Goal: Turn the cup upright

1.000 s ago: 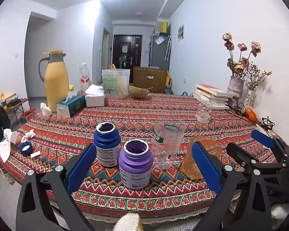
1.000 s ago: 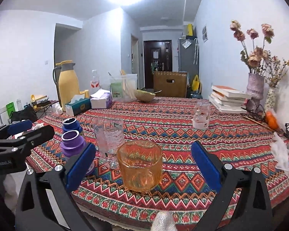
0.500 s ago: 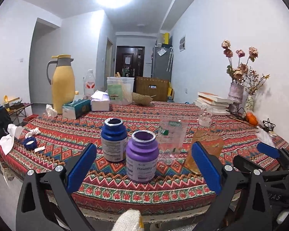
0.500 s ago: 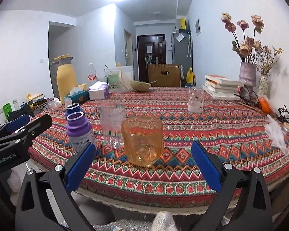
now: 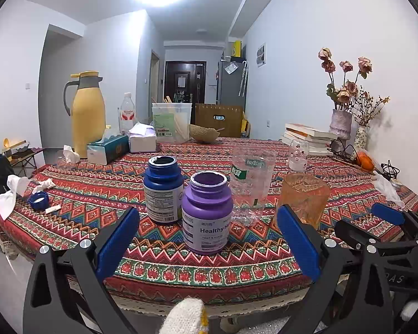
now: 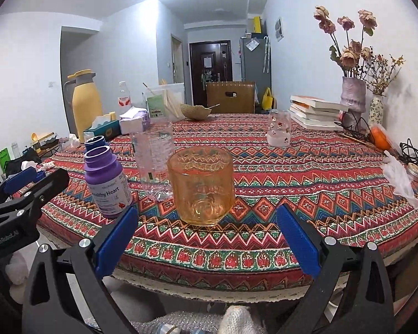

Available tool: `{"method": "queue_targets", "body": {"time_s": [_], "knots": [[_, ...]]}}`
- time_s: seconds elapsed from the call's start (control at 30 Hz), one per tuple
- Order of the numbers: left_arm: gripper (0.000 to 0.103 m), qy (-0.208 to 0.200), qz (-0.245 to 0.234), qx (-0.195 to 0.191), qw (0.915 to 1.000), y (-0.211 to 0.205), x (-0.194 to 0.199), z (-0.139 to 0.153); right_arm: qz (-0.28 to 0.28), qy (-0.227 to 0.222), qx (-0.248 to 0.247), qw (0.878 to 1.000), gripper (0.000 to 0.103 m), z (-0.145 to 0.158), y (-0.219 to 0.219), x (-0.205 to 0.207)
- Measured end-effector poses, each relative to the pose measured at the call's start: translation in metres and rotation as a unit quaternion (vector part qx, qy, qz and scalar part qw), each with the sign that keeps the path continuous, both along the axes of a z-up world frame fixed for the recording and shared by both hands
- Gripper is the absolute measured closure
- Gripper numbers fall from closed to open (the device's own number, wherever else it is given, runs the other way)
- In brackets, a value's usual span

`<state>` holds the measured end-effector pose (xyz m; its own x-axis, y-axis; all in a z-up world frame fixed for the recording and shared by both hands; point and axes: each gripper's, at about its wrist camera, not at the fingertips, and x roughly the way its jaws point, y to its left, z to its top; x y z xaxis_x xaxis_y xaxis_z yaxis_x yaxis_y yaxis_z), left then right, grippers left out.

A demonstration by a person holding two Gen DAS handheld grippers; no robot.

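Observation:
An amber glass cup (image 6: 201,186) stands on the patterned tablecloth (image 6: 306,178) near the front edge, rim up, straight ahead of my right gripper (image 6: 206,239). That gripper is open and empty, just short of the cup at the table edge. The cup also shows in the left wrist view (image 5: 303,197), right of centre. My left gripper (image 5: 209,239) is open and empty, in front of a purple bottle (image 5: 207,213). A small printed glass (image 6: 278,128) stands upside down farther back.
A blue bottle (image 5: 163,190) and a clear plastic cup (image 5: 250,183) stand beside the purple bottle. A yellow thermos (image 5: 86,114), tissue boxes (image 5: 107,146), a plastic tub (image 5: 171,122), books (image 6: 315,111) and flower vases (image 6: 352,94) line the back and right. A blue cap (image 5: 39,200) lies left.
Both grippers have drawn back and dropped lower, toward the table's front edge; the cup and bottles look farther off. The amber cup stands where it was.

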<state>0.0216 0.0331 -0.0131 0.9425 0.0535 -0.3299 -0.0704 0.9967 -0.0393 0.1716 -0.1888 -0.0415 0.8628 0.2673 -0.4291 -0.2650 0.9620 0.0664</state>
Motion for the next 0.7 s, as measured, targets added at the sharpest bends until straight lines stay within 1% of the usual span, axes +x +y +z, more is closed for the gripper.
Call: {"method": "queue_targets", "body": {"time_s": [0.23,0.7], "knots": [[0.007,0.004,-0.011,0.003,0.9999,-0.0029,0.004,-0.0025,0.0,0.001,-0.001,1.0,0.007,-0.0003,0.0015,0.0029],[0.007,0.002,-0.01,0.004,0.9999,-0.0033,0.0013,-0.0021,-0.002,-0.004,-0.002,1.0,0.007,0.0009,-0.0002,0.0027]]}}
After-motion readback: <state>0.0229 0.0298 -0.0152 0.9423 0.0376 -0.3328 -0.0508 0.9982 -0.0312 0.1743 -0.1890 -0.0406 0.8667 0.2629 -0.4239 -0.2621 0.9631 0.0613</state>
